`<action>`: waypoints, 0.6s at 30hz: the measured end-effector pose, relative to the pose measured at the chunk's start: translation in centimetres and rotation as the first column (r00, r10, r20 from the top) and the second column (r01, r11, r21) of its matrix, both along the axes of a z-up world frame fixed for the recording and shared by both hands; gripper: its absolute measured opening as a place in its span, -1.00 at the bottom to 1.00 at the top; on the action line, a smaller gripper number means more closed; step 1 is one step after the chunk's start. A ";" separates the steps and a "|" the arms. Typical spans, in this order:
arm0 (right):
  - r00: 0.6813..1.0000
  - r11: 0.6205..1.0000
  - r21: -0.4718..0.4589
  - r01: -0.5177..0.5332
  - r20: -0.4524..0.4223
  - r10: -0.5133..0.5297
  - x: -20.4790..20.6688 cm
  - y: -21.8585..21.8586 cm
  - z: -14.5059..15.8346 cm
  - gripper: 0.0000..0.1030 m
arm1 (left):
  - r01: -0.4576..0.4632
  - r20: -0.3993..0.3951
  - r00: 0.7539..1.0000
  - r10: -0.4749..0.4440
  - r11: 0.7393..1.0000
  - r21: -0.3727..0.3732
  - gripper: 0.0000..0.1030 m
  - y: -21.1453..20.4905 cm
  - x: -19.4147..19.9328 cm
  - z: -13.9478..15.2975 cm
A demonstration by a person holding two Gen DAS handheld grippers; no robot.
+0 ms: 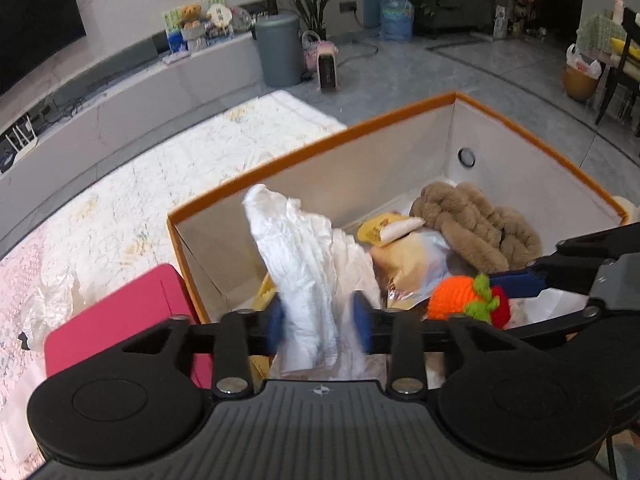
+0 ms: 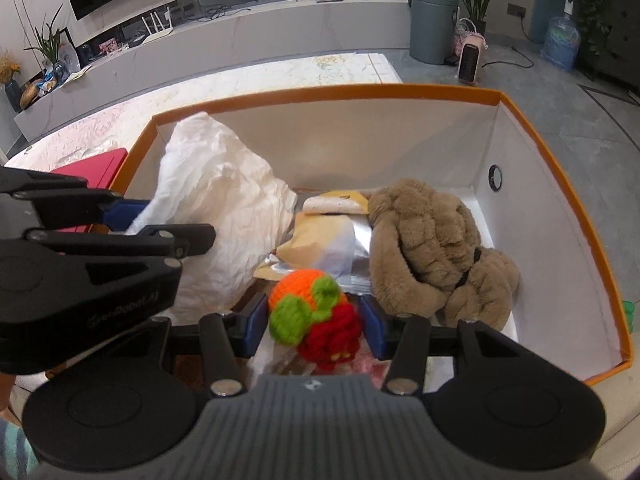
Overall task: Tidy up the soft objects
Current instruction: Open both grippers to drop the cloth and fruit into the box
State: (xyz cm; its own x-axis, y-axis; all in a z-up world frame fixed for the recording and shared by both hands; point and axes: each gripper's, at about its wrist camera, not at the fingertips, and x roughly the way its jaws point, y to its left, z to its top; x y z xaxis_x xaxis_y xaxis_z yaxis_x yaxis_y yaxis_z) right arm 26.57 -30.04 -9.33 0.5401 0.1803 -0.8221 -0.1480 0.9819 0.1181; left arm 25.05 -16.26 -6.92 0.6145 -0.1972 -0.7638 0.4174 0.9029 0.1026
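White crumpled bag upright in box, long axis vertical, btw open left claw

**Knitted toy held over the orange-rimmed box**

The right claw grips a crocheted orange, green and red yarn toy between its blue pads, low inside the white cardboard box with orange rim. A fluffy tan plush bundle lies to the right. A crumpled white plastic bag stands at the left, between the pads of the left claw.
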 end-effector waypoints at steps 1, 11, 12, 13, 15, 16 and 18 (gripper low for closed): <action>1.000 1.000 -0.003 -0.003 0.005 0.003 -0.1 0.1 0.1 -0.06 | -0.002 0.018 1.000 0.003 1.000 -0.005 0.27 0.2 -0.3 0.3; 0.995 0.995 0.016 -0.097 0.018 0.096 -1.2 2.3 1.2 -0.09 | -0.010 0.116 0.993 0.010 1.000 0.002 0.48 1.1 -2.4 2.9; 0.995 0.995 0.019 -0.100 0.008 0.100 -1.2 2.5 1.1 -0.09 | -0.011 0.119 0.993 0.010 1.000 0.005 0.48 1.1 -2.6 2.9; 0.995 0.995 0.021 -0.101 0.002 0.101 -1.2 2.6 1.0 -0.09 | -0.012 0.121 0.993 0.012 1.000 0.004 0.48 1.2 -2.7 2.9; 0.995 0.995 0.020 -0.097 -0.007 0.097 -1.3 2.9 0.9 -0.05 | -0.017 0.117 0.993 0.018 1.000 -0.008 0.48 1.5 -3.0 3.1; 0.995 0.995 0.020 -0.096 -0.008 0.096 -1.4 3.0 0.9 -0.05 | -0.021 0.114 0.993 0.023 1.000 -0.015 0.48 1.7 -3.1 3.2; 0.995 0.995 0.019 -0.097 -0.004 0.097 -1.8 3.2 1.2 0.11 | -0.030 0.113 0.993 0.034 0.999 -0.035 0.48 2.1 -3.5 3.3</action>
